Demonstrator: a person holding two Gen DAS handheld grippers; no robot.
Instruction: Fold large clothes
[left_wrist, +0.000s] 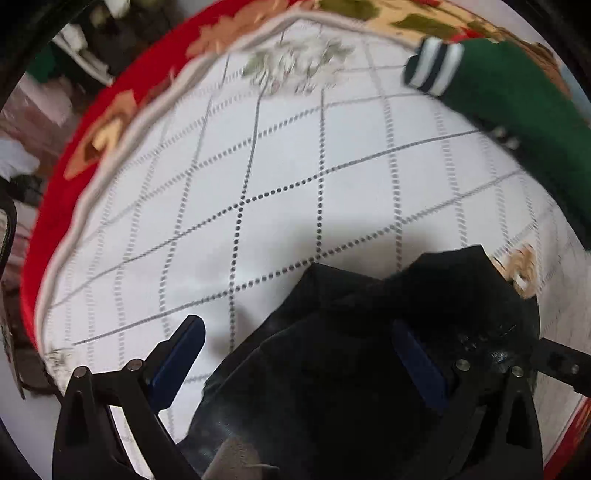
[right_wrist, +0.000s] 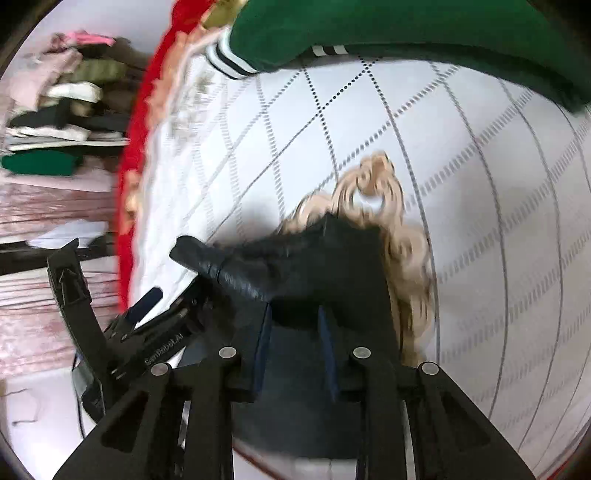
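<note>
The black garment (right_wrist: 325, 266) hung bunched over the white quilted bed (left_wrist: 295, 166), apparently lifted so it could be spread for folding. The right gripper (right_wrist: 295, 343) had its fingers narrowed onto the dark cloth. The left gripper (left_wrist: 295, 362) stood wide, cloth draped across one finger. A green sweater (left_wrist: 517, 110) lay near the far edge.

Two tongs (left_wrist: 295, 354) (right_wrist: 291, 332), one black garment (left_wrist: 369, 314), one green garment (left_wrist: 517, 110), one quilted cover (left_wrist: 258, 184)
</note>
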